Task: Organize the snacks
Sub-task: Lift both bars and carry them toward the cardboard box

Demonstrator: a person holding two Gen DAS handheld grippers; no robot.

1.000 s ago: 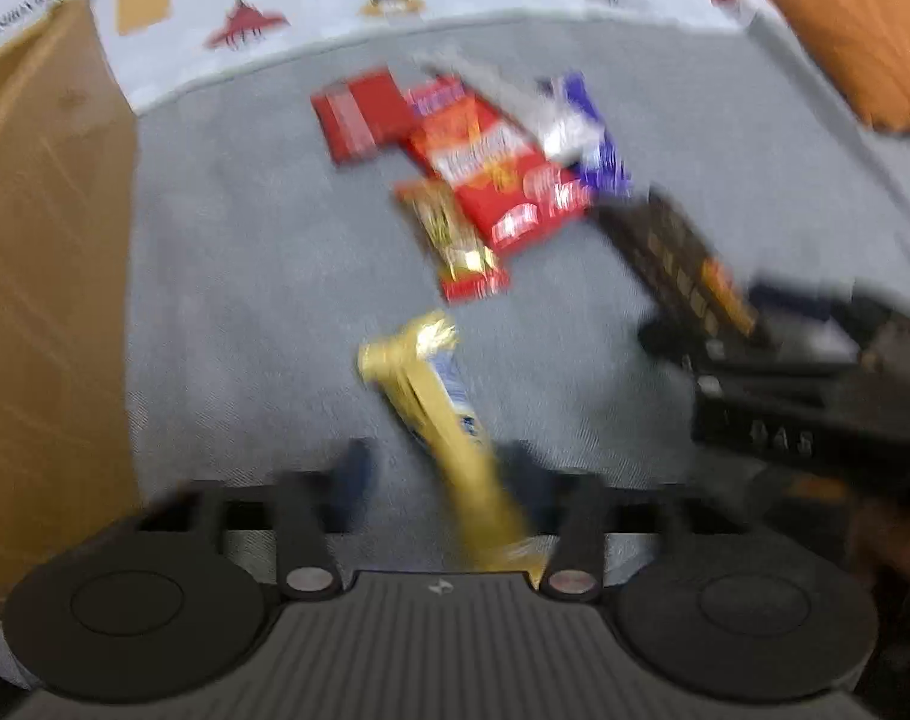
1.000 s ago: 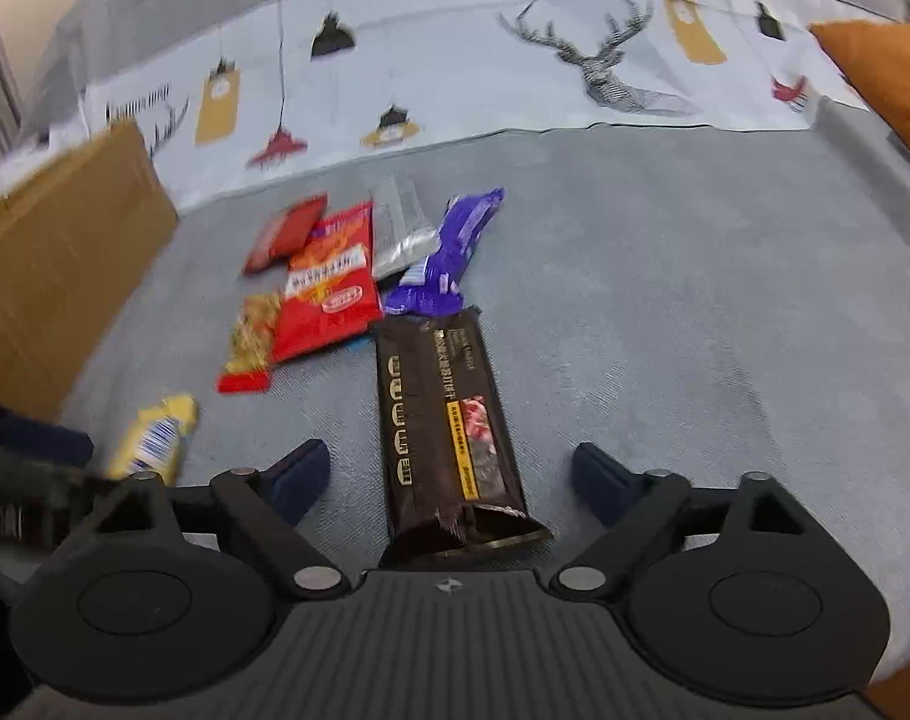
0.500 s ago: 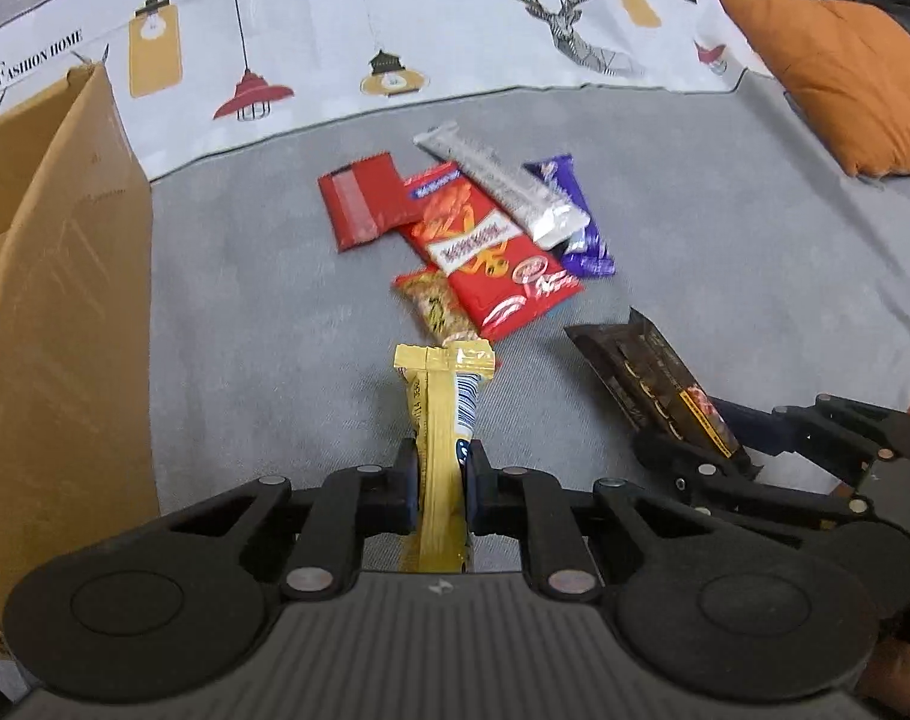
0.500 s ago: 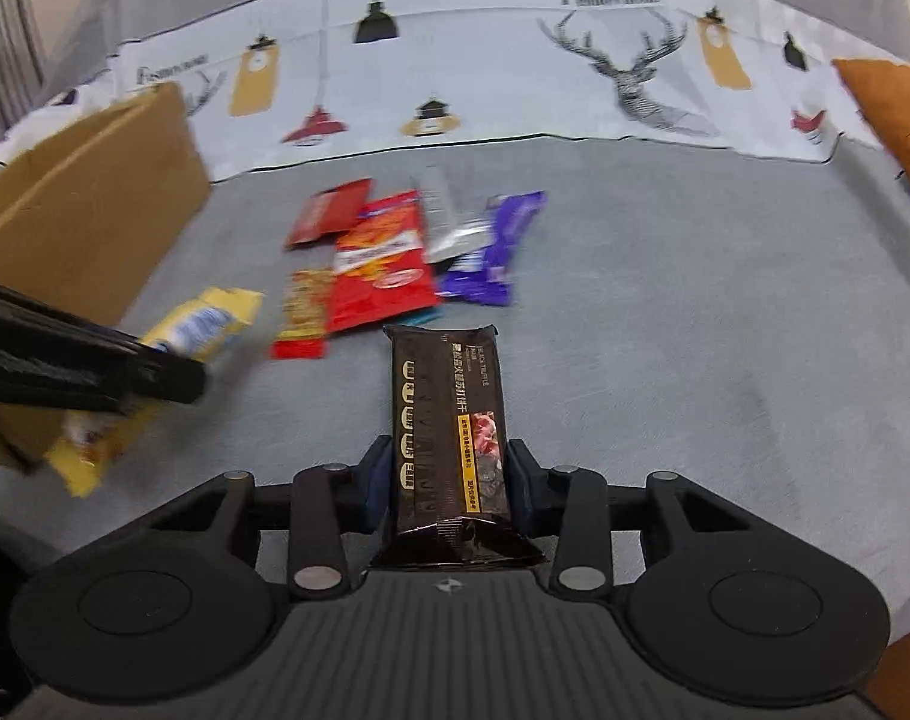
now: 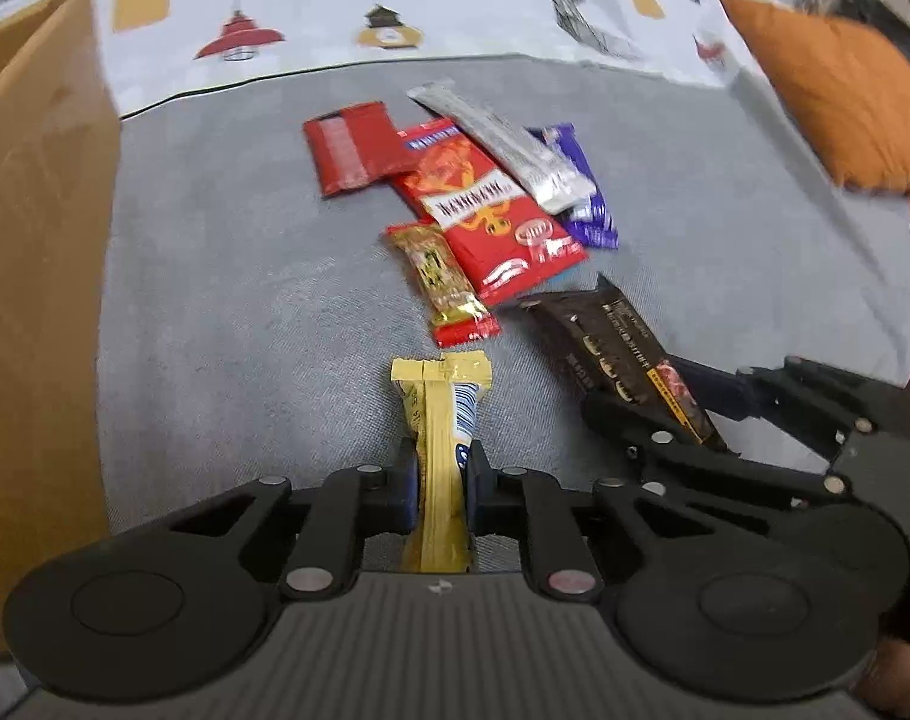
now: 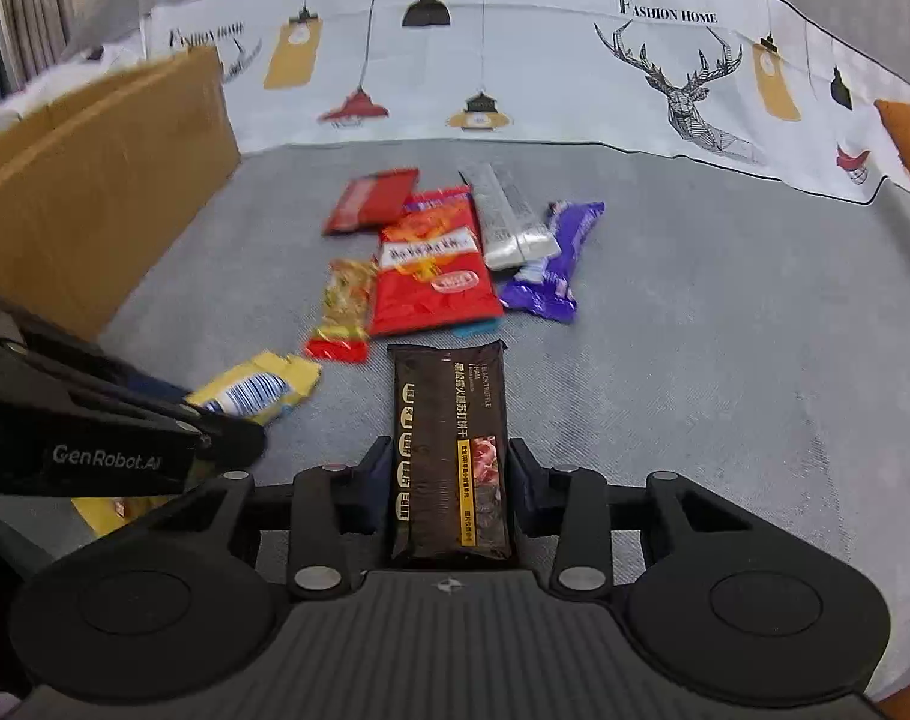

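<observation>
Grey fabric surface (image 6: 725,330): a soft seat or bed cover, which I cannot tell apart; it carries the loose snacks, with a printed lamp-and-deer cloth behind.
Left tool (image 5: 442,474): clamped on the yellow snack bar (image 5: 440,420), fingers pinching its narrow middle so the sealed end sticks out forward and clear of the fabric.
Right tool (image 6: 449,480): clamped on the dark brown cracker pack (image 6: 449,450), gripped across its width near the rear end; the wide flat pack fills the gap between the fingers, so the hold looks steady.
Both held at once: likely so two items travel in one trip.
Remaining pile: red snack bag (image 5: 485,210) in the middle, small red packet (image 5: 353,150) touching its far left corner, silver stick pack (image 5: 503,144) lying across the purple wrapper (image 5: 581,192) on its right, gold-and-red nut bar (image 5: 443,282) just beside its near edge. Overlaps mean each needs picking singly.
Cardboard box (image 5: 35,240): stands at the left, near the pile; probably the destination, being the only container in view. Its inside is hidden.
Stage: two snacks in hand, five still on the fabric.
</observation>
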